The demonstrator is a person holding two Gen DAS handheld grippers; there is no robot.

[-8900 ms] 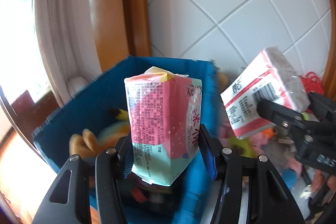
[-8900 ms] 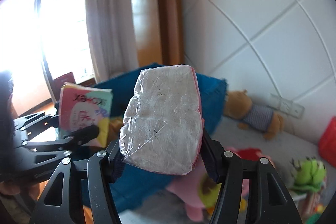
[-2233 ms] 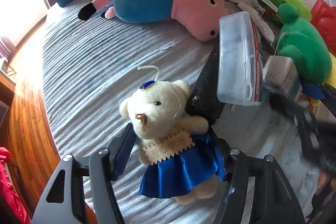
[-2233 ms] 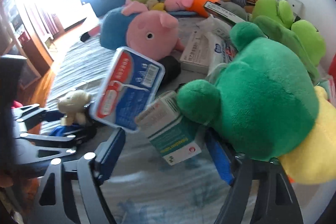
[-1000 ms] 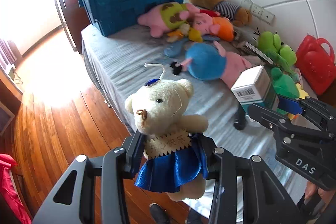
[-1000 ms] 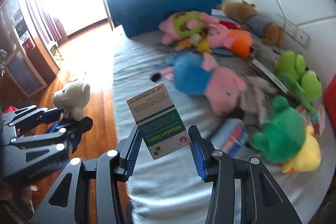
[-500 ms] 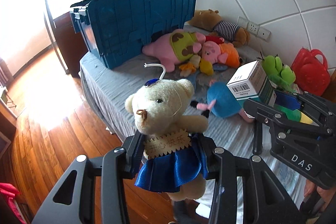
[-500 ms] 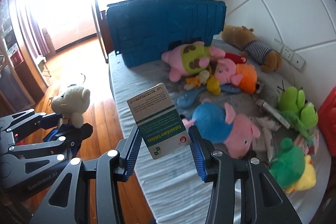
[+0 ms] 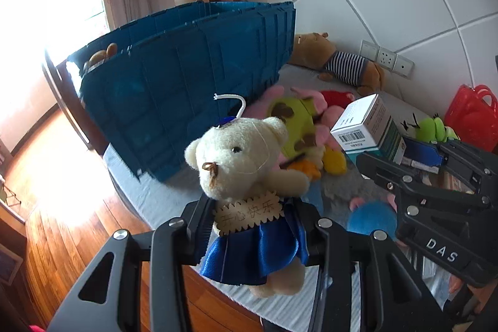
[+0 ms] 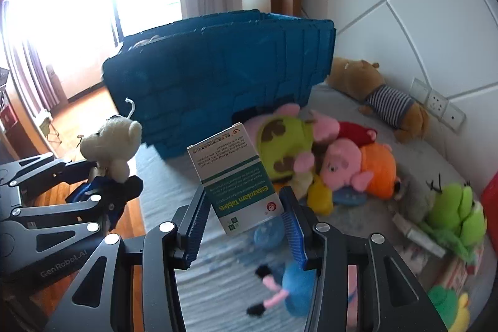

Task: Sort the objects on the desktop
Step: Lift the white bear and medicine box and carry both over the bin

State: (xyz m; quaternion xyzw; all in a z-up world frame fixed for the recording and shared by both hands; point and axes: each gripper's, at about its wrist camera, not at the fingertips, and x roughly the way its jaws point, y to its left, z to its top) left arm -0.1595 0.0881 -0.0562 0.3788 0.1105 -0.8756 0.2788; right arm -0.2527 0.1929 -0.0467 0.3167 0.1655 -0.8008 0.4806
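Above the grey-clothed table [image 10: 218, 294], left gripper [image 9: 253, 234] clamped on cream plush bear in blue skirt [image 9: 246, 170], right gripper [image 10: 241, 223] on white-and-green tablet carton [image 10: 235, 176], both raised toward blue plastic crate [image 10: 218, 64], likely for dropping in.

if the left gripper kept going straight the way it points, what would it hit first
Most likely the near side wall of the blue crate. The left gripper, shut on the teddy bear, aims at that wall rather than over its rim. The gap between them looks free, though fisheye depth is uncertain.
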